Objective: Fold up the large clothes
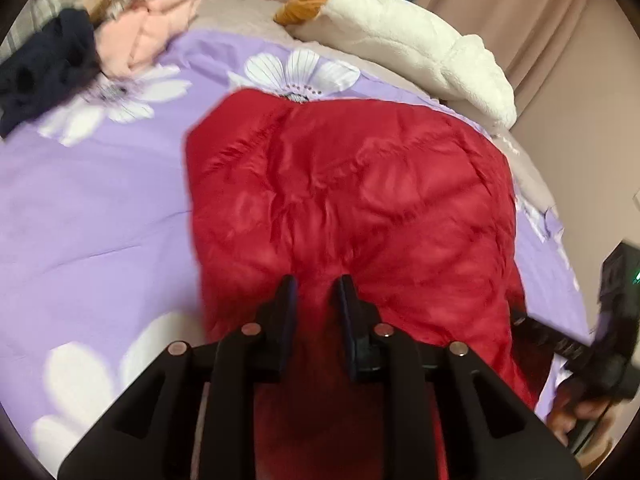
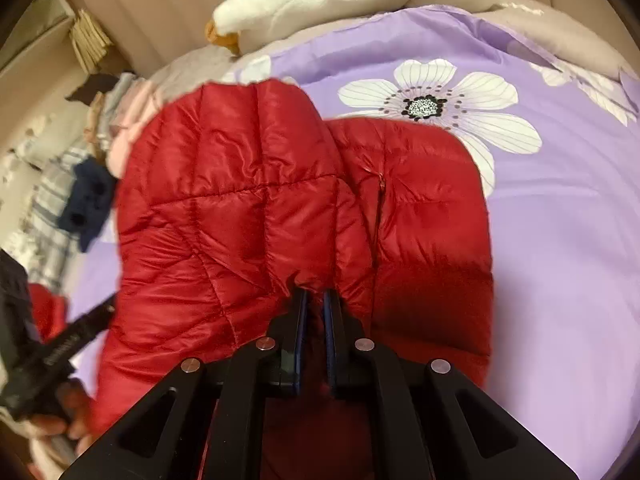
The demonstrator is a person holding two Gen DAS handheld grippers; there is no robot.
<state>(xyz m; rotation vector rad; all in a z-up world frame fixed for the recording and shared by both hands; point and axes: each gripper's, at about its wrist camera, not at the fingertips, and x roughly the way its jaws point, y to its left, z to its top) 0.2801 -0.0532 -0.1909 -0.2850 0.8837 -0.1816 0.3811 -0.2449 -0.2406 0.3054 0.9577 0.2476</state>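
Red jacket (image 1: 352, 200) lies on bed (image 1: 100, 220), long axis running near-to-far from both grippers. Left gripper (image 1: 314, 284) and right gripper (image 2: 315, 296) each pinch its near edge; right side's lifted, prob. folding across.

The down jacket (image 1: 352, 200) lies on the bedspread (image 1: 100, 220) of the bed, at the centre of the left wrist view. Behind it, at 1 o'clock, a plush goose (image 1: 404, 40) rests along the bed's far edge, well apart from a pile of clothes (image 1: 152, 24) at 11 o'clock. The left gripper (image 1: 314, 284) sits at 6 o'clock over the jacket's near edge, with the right gripper (image 1: 580, 344) at 4 o'clock beside the jacket. In the right wrist view the right gripper's fingers (image 2: 298, 312) pinch jacket fabric at 6 o'clock.
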